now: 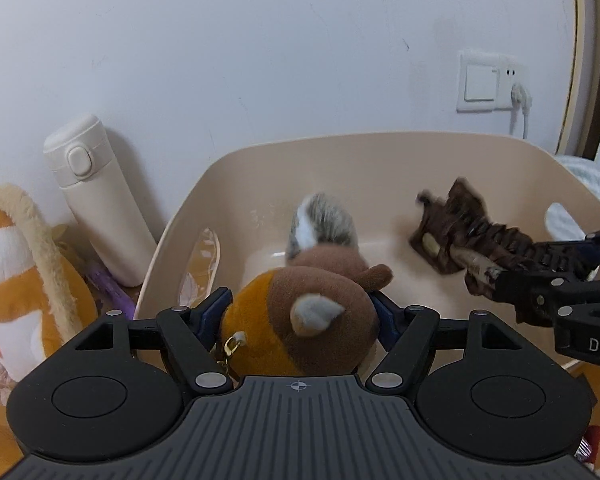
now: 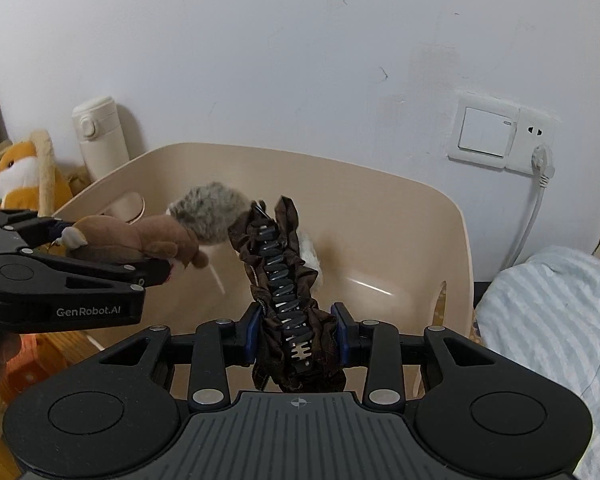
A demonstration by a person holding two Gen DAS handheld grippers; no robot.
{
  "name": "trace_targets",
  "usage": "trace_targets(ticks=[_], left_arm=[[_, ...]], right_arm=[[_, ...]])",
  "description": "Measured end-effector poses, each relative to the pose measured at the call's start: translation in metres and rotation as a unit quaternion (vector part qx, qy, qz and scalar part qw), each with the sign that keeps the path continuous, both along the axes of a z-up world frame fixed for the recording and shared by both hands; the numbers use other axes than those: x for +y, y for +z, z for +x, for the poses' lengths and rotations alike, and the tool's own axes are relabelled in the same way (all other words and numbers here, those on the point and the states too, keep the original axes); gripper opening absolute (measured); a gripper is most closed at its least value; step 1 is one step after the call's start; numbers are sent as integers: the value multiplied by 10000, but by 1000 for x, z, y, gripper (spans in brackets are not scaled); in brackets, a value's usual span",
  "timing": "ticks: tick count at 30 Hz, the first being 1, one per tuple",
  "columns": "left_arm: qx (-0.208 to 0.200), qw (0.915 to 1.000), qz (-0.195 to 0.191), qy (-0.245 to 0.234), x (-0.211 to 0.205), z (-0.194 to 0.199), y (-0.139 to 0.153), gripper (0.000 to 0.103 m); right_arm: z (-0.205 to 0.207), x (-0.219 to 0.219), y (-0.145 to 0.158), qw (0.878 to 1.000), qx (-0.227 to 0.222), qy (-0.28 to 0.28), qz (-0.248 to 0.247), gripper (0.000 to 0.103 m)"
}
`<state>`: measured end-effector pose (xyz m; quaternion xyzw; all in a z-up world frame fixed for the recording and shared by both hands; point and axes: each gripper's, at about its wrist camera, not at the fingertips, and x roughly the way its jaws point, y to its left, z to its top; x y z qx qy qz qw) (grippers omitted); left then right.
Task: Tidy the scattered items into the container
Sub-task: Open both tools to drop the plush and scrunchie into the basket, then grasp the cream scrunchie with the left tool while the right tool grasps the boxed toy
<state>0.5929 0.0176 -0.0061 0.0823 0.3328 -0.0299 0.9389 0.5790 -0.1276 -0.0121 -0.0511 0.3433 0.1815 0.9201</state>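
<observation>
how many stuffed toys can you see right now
2. A brown squirrel plush is held by the left gripper over the beige bin; an orange plush sits left of the bin. Others may be hidden.

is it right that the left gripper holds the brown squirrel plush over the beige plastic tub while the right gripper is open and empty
Not quite. The right gripper is not open and empty: in the right wrist view it is shut on a brown fabric-covered hair claw clip. The rest stands: the left gripper holds the brown squirrel plush with a grey fluffy tail over the beige plastic tub.
</observation>
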Motion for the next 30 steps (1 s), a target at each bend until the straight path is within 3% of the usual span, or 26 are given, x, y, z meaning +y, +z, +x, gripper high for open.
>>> trace_targets(ticks=[4, 8, 20, 30], left_arm=[[-187, 9998, 8, -21, 2, -9, 6, 81], [-313, 9995, -44, -14, 9, -22, 17, 82], [-839, 9964, -99, -84, 32, -93, 55, 85], [-945, 9954, -37, 180, 69, -154, 45, 86]], right_arm=[[-9, -5, 4, 9999, -69, -6, 116, 46], [-25, -11, 16, 9995, -279, -54, 152, 58], [-101, -33, 52, 9952, -884, -33, 414, 72], [-163, -40, 36, 9940, -1067, 101, 218, 79]])
